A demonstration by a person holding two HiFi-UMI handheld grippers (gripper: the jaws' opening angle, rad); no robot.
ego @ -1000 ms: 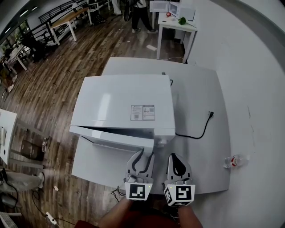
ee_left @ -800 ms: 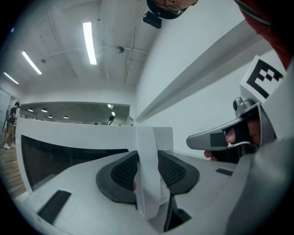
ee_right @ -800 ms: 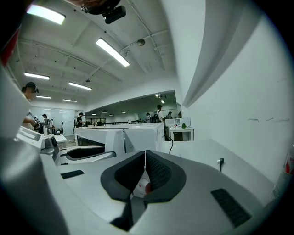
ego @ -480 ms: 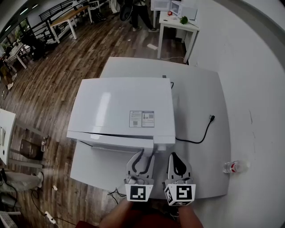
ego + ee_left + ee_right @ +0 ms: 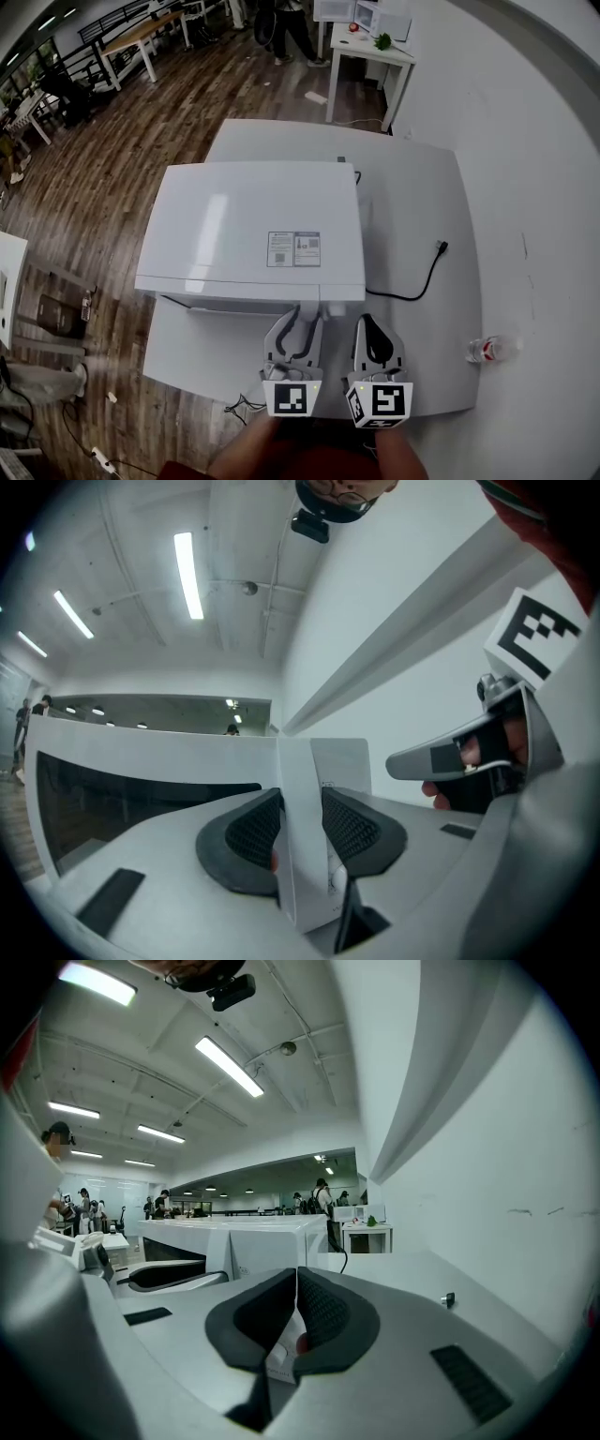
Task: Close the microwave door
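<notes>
Microwave door (image 5: 234, 304) is almost shut. Your left gripper (image 5: 302, 319) grasps its edge, right gripper (image 5: 367, 330) clenched empty. Push it home like this and the inner jaw may get pinched, blocking the latch.

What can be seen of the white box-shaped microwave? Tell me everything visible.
The white box-shaped microwave stands on the white table, its glossy top bearing a small printed label. Its dark-windowed door faces the person and looks all but shut. The left gripper clamps the door's free edge. A black power cord lies on the table beside it, plug loose.
</notes>
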